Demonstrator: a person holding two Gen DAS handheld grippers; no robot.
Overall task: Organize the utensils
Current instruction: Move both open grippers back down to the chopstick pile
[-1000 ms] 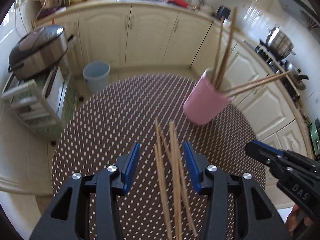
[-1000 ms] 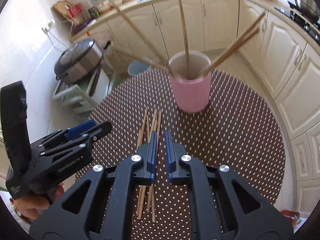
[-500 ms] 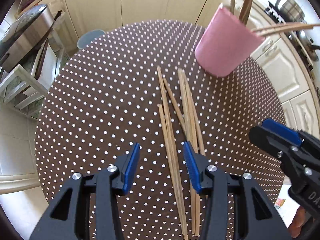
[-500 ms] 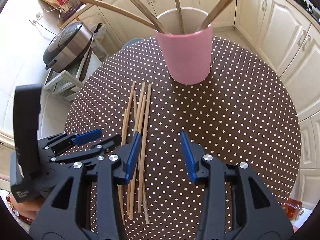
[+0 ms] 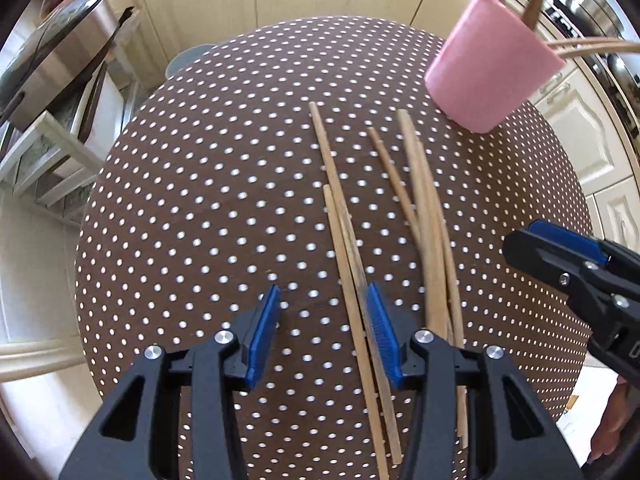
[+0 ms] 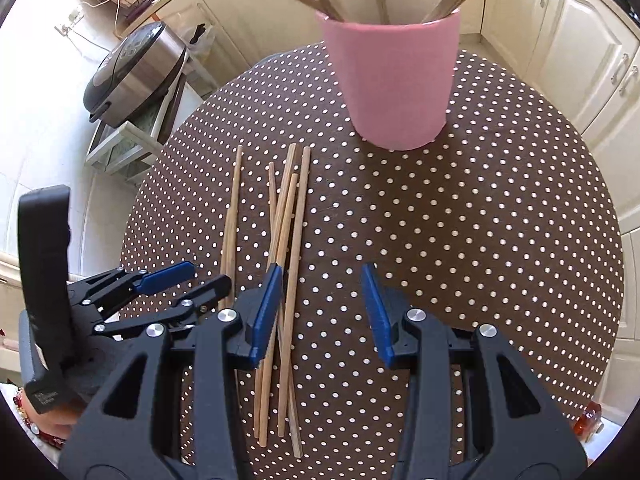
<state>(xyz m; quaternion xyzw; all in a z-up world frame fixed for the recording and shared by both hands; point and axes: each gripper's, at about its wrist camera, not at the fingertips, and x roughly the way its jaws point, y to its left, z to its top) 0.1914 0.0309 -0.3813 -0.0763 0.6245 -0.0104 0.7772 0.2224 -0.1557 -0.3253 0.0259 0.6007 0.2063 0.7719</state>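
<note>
Several wooden chopsticks [image 5: 344, 232] lie loose on the round brown dotted table [image 5: 200, 200], and a pink cup [image 5: 492, 68] beyond them holds several more. My left gripper [image 5: 322, 332] hangs open just above the table. Two chopsticks run between its fingers, close to the right pad, and the pads do not press on them. My right gripper [image 6: 320, 308] is open over the right side of the chopstick bundle [image 6: 288, 220]. One stick passes just inside its left pad. The pink cup [image 6: 392, 80] stands straight ahead of it. Each gripper shows in the other's view: the right gripper [image 5: 560, 264], the left gripper [image 6: 160, 288].
A silver rice cooker [image 6: 136, 72] sits on a white rack left of the table. Cream cabinets [image 6: 580, 52] ring the room. Pots [image 5: 592, 4] stand on a stove at the far right. The table edge curves close to both hands.
Both grippers have sunk toward the table and tipped further down, so the chopsticks look larger. The right gripper's jaws went from shut to open. The left stayed open.
</note>
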